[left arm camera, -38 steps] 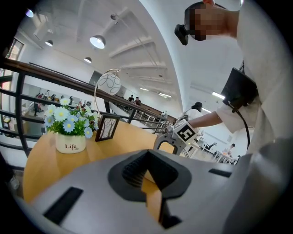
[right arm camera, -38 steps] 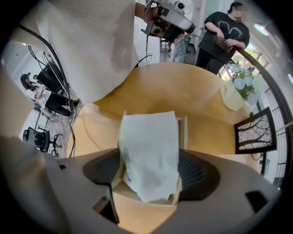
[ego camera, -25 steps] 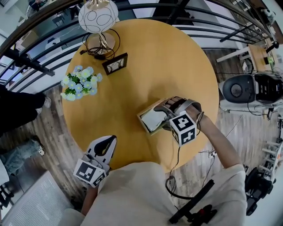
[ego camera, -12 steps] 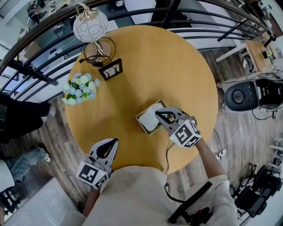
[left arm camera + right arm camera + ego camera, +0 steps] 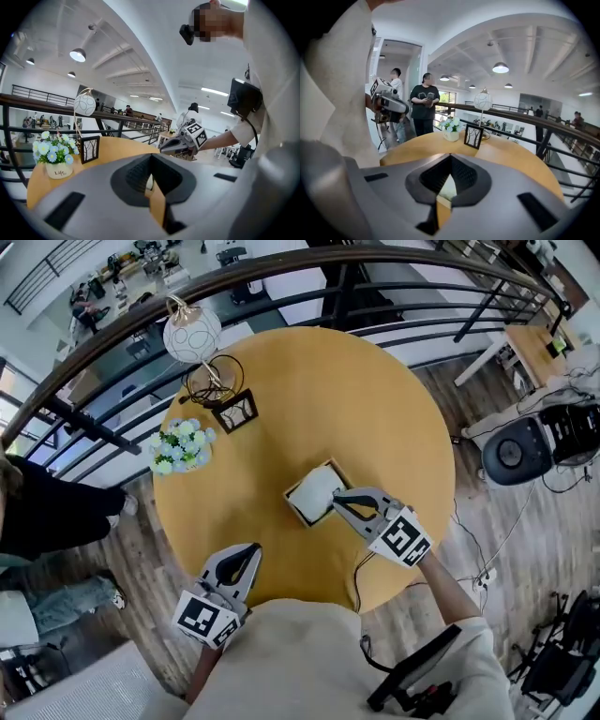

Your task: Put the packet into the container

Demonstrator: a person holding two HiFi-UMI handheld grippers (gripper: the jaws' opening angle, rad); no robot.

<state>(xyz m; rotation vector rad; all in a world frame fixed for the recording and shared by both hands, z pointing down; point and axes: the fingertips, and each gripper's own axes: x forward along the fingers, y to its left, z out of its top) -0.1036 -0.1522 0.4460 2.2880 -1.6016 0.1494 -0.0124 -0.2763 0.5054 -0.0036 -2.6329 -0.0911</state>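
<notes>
One packet [image 5: 316, 490]: white, lying flat inside the container and filling most of it
One container [image 5: 293, 509]: small square open-topped box with a pale rim, set cornerwise to you a little below the middle of the table
One table [image 5: 375, 409]: round, yellow-brown wooden top, filling the centre of the head view
Two grippers: your left gripper [image 5: 249, 551] at the lower left and your right gripper [image 5: 337, 501] at the lower centre of the head view, either side of your pale shirt [image 5: 300, 662]
State of left gripper: fingers brought together with nothing between them; you hold its tip over the lower-left edge of the table, well apart from the container
State of right gripper: fingers pressed together and empty; you hold its tip just beside the container's right-hand side, pointing toward the left of the frame; contact with the rim cannot be told
One flower pot [image 5: 182, 448]: white and pale blue blossoms, near the left edge of the table; your left gripper view shows a white pot with print at its lower left
One picture frame [image 5: 234, 412]: dark, upright, just above and right of the flowers
One globe lamp [image 5: 192, 333]: white round shade on a brass-coloured stand, dark cable coiled at its base, upper left of the table
One railing [image 5: 281, 273]: dark, curved, running behind the table across the top of the head view
One bystander [image 5: 47, 512]: dark clothing, at the left edge of the head view, off the table
</notes>
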